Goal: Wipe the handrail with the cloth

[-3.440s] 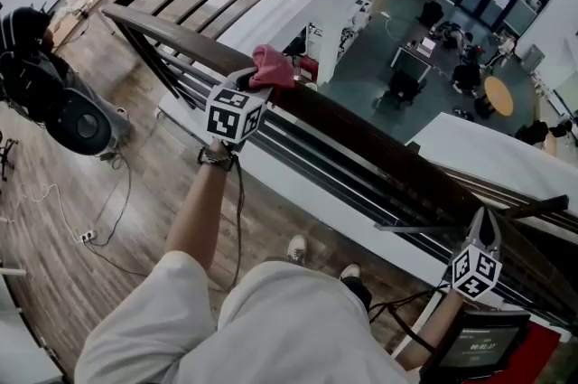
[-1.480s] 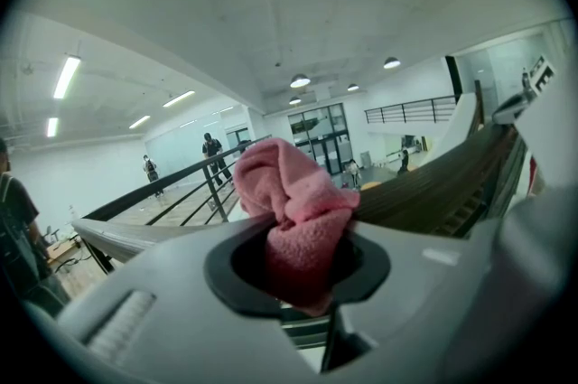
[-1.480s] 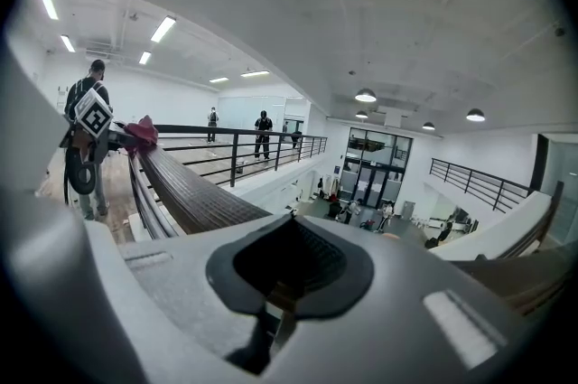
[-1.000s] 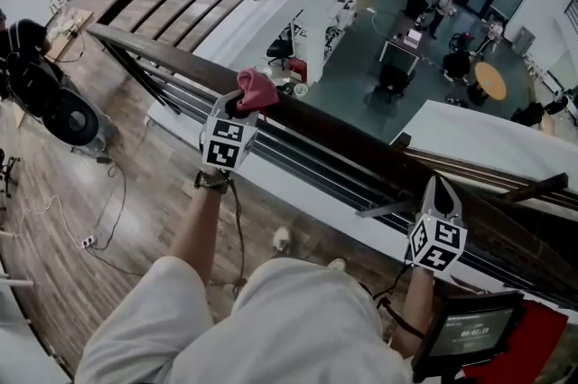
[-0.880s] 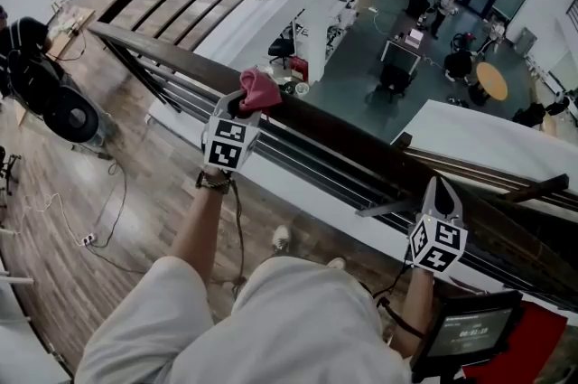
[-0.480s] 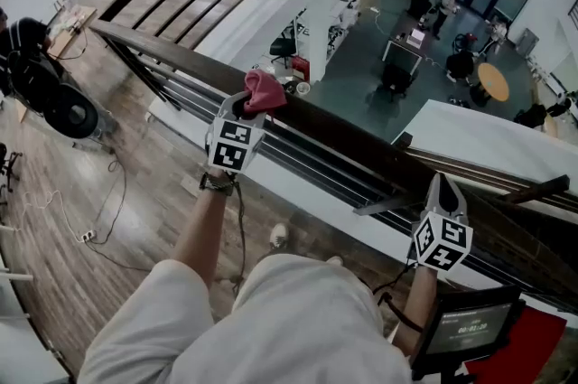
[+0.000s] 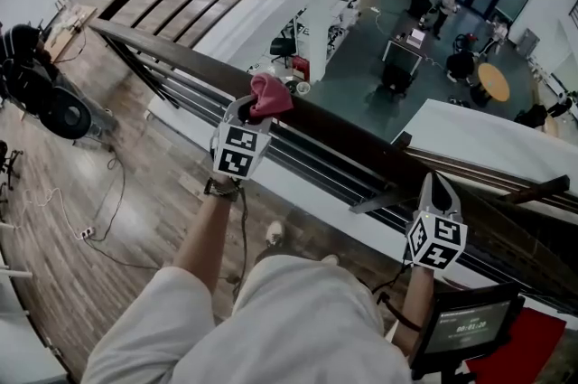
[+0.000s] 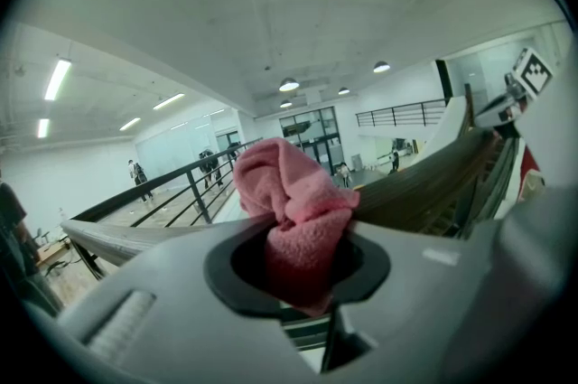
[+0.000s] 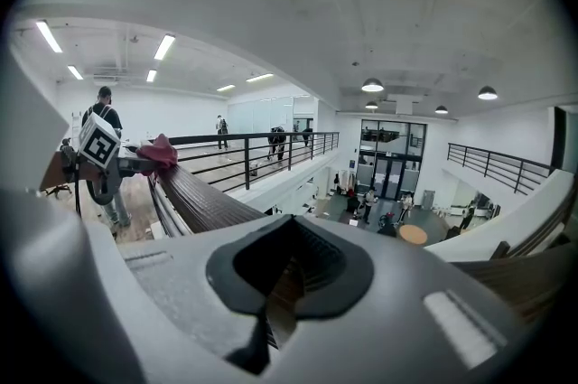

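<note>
The dark wooden handrail [image 7: 343, 134] runs from upper left to lower right in the head view. A bunched pink cloth [image 7: 271, 93] sits on top of it, and my left gripper [image 7: 260, 108] is shut on the cloth from the near side. In the left gripper view the cloth [image 8: 293, 206] fills the space between the jaws, with the handrail [image 8: 433, 179] stretching off to the right. My right gripper [image 7: 435, 190] is further right along the rail, shut with nothing in it. From the right gripper view the handrail [image 9: 203, 197] leads away to the cloth [image 9: 161, 150].
Thin metal rails [image 7: 307, 163] run under the handrail. Beyond it is a drop to a lower floor with desks and people [image 7: 424, 30]. Black bags and gear [image 7: 41, 93] and cables [image 7: 99, 224] lie on the wooden floor at left. A screen [image 7: 465, 332] stands at bottom right.
The left gripper has slid the cloth a little to the right along the handrail. The right gripper has come up from lower right to the rail and stays there.
</note>
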`<state>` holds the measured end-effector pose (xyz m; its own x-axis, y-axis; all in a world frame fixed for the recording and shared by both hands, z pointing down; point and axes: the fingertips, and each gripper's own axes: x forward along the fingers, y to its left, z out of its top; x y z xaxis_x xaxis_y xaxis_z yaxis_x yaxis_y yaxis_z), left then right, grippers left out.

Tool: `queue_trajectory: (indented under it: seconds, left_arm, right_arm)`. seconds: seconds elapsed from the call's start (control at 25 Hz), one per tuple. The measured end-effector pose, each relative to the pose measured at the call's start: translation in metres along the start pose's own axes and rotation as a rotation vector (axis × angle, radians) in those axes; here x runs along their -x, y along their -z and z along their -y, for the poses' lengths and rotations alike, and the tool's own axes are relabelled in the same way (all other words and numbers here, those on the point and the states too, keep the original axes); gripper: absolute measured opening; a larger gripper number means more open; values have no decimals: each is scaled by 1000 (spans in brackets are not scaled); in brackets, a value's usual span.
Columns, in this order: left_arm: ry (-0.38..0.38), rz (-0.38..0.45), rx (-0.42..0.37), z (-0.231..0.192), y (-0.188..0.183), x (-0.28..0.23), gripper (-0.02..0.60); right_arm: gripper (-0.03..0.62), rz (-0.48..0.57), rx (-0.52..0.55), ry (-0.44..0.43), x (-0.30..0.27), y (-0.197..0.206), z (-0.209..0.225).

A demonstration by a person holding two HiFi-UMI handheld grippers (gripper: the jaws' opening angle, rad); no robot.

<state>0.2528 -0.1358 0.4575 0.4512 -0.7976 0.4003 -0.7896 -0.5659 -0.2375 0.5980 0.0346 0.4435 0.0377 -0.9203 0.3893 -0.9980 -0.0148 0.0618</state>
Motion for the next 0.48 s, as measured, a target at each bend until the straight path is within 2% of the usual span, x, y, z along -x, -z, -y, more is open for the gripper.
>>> queue_trajectory:
  seconds: [0.48]
  left_arm:
    - [73,6,-15,72,-16,0,91]
  right_arm:
    - [2,10,5,-20,-1,7,3]
